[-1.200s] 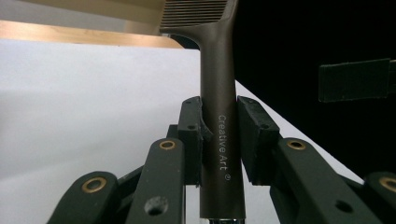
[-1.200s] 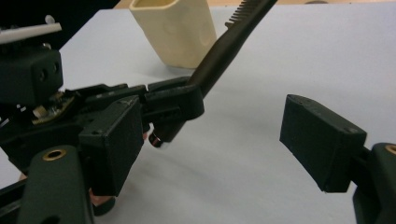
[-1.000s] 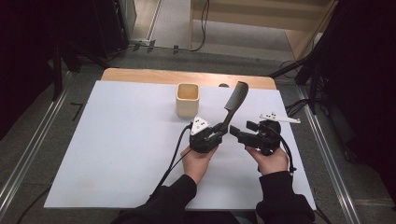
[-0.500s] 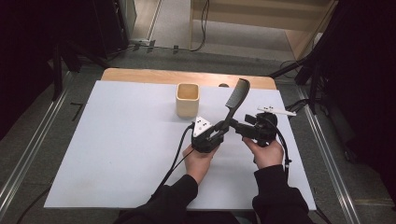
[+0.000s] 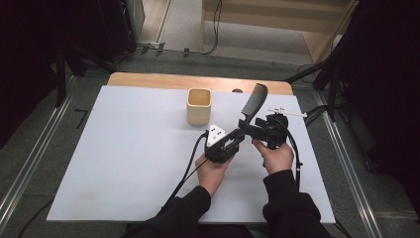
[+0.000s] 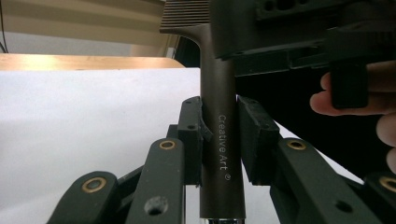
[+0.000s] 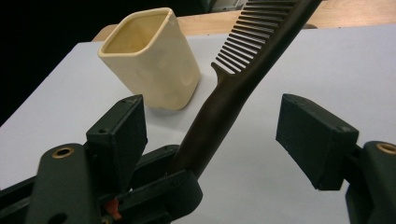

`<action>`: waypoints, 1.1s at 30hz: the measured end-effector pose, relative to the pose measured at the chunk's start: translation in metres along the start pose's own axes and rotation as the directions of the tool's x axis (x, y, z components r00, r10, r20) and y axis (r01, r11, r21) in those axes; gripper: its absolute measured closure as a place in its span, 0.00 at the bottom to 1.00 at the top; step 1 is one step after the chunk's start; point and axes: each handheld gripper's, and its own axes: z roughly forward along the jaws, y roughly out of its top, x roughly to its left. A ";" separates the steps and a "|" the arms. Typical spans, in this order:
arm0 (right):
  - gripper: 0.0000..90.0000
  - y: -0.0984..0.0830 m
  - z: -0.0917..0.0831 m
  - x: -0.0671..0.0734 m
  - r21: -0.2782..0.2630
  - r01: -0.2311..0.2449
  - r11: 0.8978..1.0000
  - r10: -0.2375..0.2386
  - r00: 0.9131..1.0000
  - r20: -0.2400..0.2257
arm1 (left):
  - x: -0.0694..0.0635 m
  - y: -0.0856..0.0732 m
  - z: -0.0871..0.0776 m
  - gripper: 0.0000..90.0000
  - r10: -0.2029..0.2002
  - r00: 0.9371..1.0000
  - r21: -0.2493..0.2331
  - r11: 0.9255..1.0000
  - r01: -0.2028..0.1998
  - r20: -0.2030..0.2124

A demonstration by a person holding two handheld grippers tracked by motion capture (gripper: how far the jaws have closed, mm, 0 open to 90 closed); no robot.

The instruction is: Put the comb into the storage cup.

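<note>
A dark comb (image 5: pixel 252 102) is held upright by its handle between the pads of the left gripper (image 5: pixel 236 138), above the right half of the white tabletop (image 5: pixel 124 148) and just right of the cream cup (image 5: pixel 198 105) that stands toward the far edge. The right gripper (image 7: pixel 233 135) is set around the handle with jaws wide, and they have just been closing a little, with no pad contact. If the left grip is let go early, the comb could tip; a skewed pinch could twist it aside.
</note>
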 end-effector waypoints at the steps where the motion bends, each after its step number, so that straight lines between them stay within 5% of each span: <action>1: 0.25 0.000 0.001 0.000 0.000 -0.001 1.000 0.001 1.000 0.003 | -0.001 0.000 0.000 0.81 0.004 1.000 -0.002 1.000 -0.004 -0.002; 10: 0.31 0.001 0.010 -0.001 0.002 -0.035 0.999 0.035 0.999 0.006 | -0.004 0.000 -0.001 0.81 0.011 1.000 -0.007 1.000 -0.011 0.008; 15: 0.42 0.002 0.012 -0.001 0.004 -0.068 0.998 0.068 0.998 0.003 | -0.004 0.000 -0.001 0.81 0.013 1.000 -0.007 1.000 -0.013 0.009; 24: 0.68 0.001 0.016 -0.006 0.065 -0.167 0.984 0.168 0.986 0.000 | -0.006 -0.002 -0.001 0.81 0.014 1.000 0.005 1.000 -0.014 0.018; 33: 0.73 0.003 0.015 -0.009 0.100 -0.219 0.971 0.222 0.975 -0.028 | -0.005 -0.004 -0.001 0.81 0.005 1.000 0.016 1.000 -0.005 0.022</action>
